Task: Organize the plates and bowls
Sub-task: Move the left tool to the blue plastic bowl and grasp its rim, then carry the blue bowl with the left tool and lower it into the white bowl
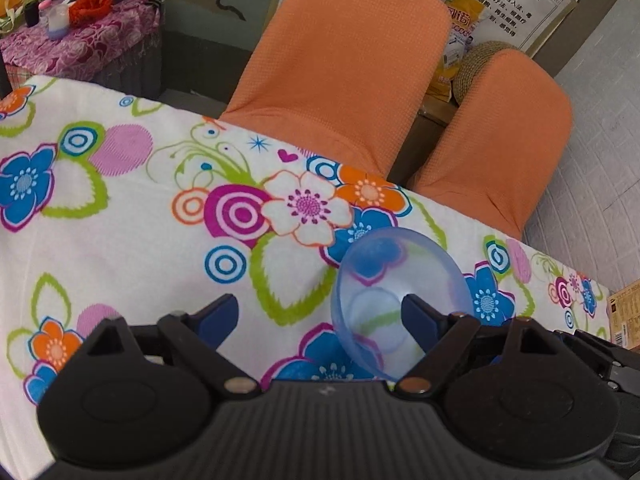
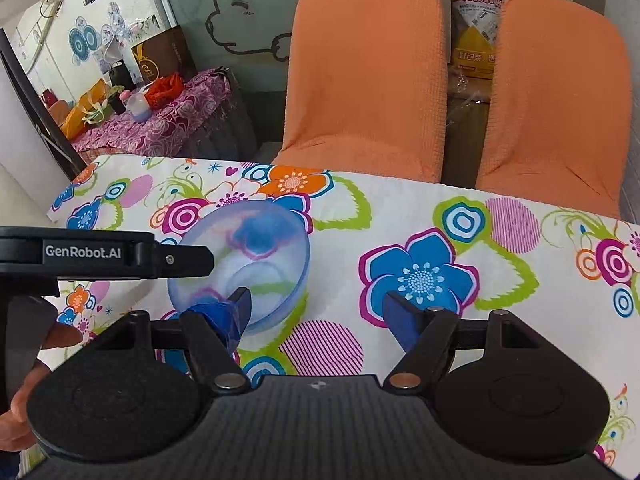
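One translucent blue bowl (image 1: pixel 400 300) shows in the left wrist view, upright on the surface (image 1: pixel 132 240), which is covered by a flowered cloth. The left hand-held gripper (image 1: pixel 320 316) is spread wide. Its right finger (image 1: pixel 420 316) reaches over the near rim into the bowl; the left finger (image 1: pixel 218 316) sits well apart from it over bare cloth. Cannot tell whether the right fingertip touches the bowl's inside. Nothing is pinched. Two orange-covered chairs (image 1: pixel 344 64) stand beyond the far edge of the surface. Far left, a side table under a purple floral cloth (image 1: pixel 80 48) carries small containers and bags.

Right wrist view: same bowl (image 2: pixel 248 264), left of centre on the surface (image 2: pixel 400 208). The right hand-held gripper (image 2: pixel 320 312) is also spread. Its left finger (image 2: pixel 236 308), wrapped in blue tape, overlaps the near rim of the bowl; contact cannot be judged. Its right finger (image 2: pixel 400 316) hangs over a blue flower in the print, apart from the bowl. The left hand-held gripper (image 2: pixel 188 260) enters from the left edge, its black body marked "GenRobot.AI", one finger reaching over the bowl's left rim. A person's hand (image 2: pixel 24 400) shows at the lower left, holding that tool. Both orange chairs (image 2: pixel 360 80) stand behind the surface.
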`<state>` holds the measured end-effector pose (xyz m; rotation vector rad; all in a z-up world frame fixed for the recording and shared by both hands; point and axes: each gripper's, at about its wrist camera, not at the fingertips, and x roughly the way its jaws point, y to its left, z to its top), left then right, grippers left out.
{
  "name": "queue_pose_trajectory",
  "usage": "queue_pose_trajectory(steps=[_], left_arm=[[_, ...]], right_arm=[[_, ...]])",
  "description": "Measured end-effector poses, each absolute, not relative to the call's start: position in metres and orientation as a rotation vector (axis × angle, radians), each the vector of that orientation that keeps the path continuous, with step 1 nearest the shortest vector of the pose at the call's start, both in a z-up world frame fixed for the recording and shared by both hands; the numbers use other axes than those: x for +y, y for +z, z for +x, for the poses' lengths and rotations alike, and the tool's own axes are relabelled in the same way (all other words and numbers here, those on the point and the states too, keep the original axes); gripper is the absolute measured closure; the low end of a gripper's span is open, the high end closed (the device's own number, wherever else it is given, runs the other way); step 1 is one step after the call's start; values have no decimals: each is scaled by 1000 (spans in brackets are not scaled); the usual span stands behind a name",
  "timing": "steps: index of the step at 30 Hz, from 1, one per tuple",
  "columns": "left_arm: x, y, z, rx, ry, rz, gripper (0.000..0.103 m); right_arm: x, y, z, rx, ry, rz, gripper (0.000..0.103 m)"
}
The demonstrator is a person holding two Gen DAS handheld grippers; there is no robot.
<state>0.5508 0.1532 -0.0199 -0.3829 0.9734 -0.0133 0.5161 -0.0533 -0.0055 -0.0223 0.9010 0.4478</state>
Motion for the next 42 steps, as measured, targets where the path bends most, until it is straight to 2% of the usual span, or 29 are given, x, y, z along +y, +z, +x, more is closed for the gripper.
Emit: queue_pose_trajectory(steps=[13, 22, 25, 34, 42], left_arm=[[152, -36, 568, 984, 0, -333, 19], [138, -38, 567, 992, 13, -230, 18], [140, -37, 566, 1002, 10, -232, 18], [141, -36, 562, 1007, 7, -272, 20], [141, -35, 560, 1013, 12, -279, 20]], right_arm=[[-23, -32, 527, 859, 469, -178, 43], [-27, -34, 528, 834, 481, -168, 40], [-22, -29, 532, 877, 467, -159, 40], [-23, -27, 521, 847, 473, -155, 43], [-24, -27, 516, 862, 490, -124, 41]])
